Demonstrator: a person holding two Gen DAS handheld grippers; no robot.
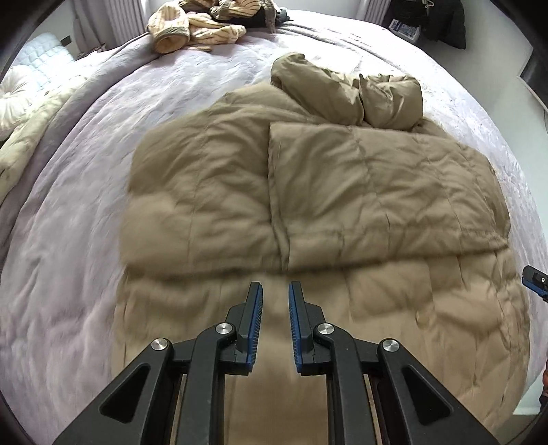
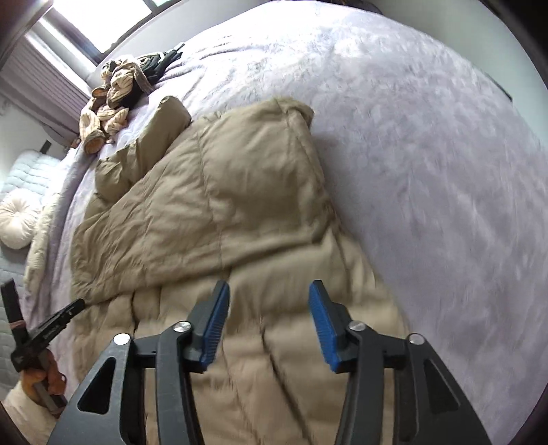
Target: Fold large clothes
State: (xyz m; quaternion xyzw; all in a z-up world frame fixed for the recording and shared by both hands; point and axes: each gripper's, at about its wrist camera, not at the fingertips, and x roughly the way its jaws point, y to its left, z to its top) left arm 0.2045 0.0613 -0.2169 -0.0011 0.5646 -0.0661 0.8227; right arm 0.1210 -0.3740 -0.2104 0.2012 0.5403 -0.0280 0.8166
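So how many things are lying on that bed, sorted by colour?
Tan: 1, the puffy coat, partly folded.
Cream striped: 1, a knit garment in the far heap.
Dark: at least 1, clothing in that same heap; I cannot tell how many pieces.
Total: at least 3.

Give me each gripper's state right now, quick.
Left gripper: open narrowly, empty, above the tan puffer coat.
Right gripper: open wide, empty.
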